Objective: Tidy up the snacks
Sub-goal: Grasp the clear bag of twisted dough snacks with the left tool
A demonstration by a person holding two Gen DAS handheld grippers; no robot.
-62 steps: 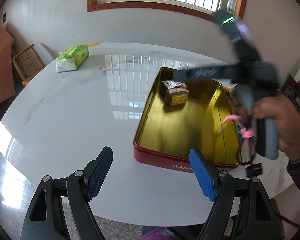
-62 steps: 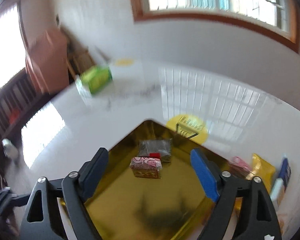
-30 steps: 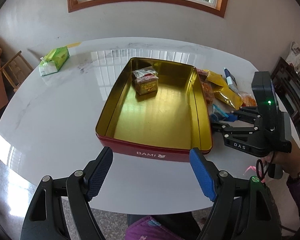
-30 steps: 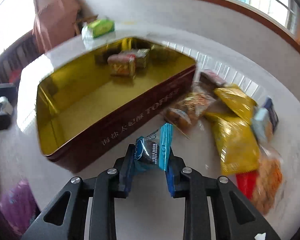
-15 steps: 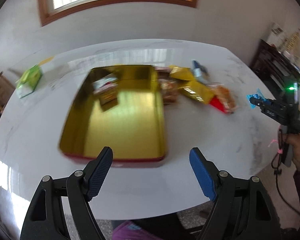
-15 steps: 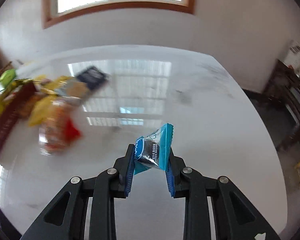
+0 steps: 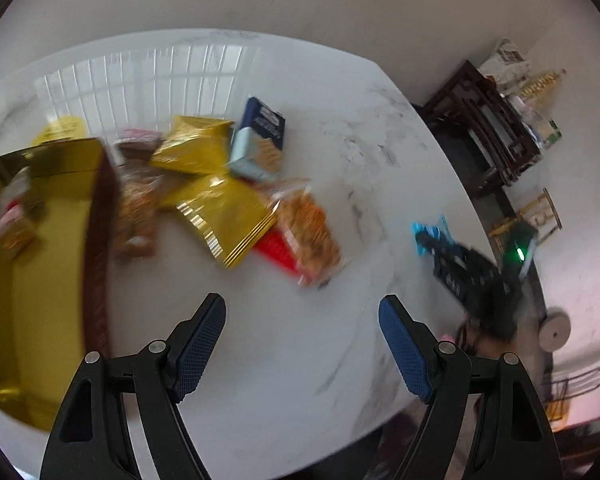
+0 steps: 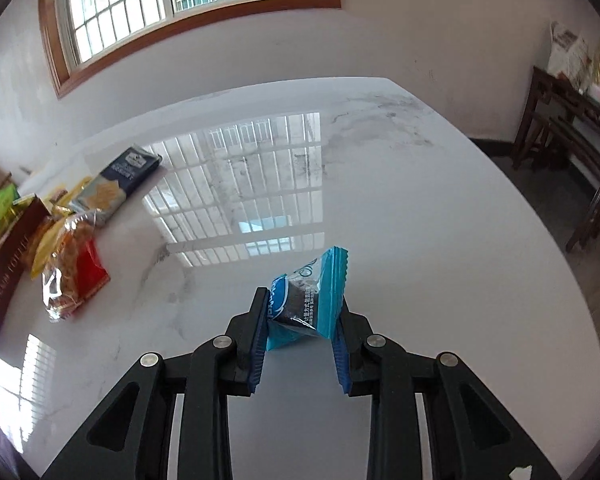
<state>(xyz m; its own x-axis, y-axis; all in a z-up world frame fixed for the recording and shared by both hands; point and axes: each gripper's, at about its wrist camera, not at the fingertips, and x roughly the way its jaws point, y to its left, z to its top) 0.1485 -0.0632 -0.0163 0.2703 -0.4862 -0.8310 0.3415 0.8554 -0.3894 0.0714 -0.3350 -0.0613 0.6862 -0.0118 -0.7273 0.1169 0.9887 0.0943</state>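
Observation:
My right gripper [image 8: 302, 312] is shut on a small blue snack packet [image 8: 310, 300] and holds it above the white marble table [image 8: 380, 200], right of the snack pile; it also shows in the left wrist view [image 7: 430, 236]. My left gripper [image 7: 302, 344] is open and empty above the table's near edge. The gold tin with red sides [image 7: 40, 280] lies at the left, with small wrapped snacks [image 7: 10, 220] inside. Beside it lie gold packets [image 7: 224, 212], an orange-and-red bag [image 7: 308, 232] and a blue cracker box [image 7: 260, 140].
Dark wooden shelves [image 7: 488, 136] stand beyond the table's right side. A window [image 8: 188, 4] is in the far wall. A green tissue pack [image 8: 0, 200] lies at the far left. The table's right half [image 8: 420, 220] is bare marble.
My left gripper has swung right, so the tin has slid to the left of its view. My right gripper still holds the blue packet and has turned slightly.

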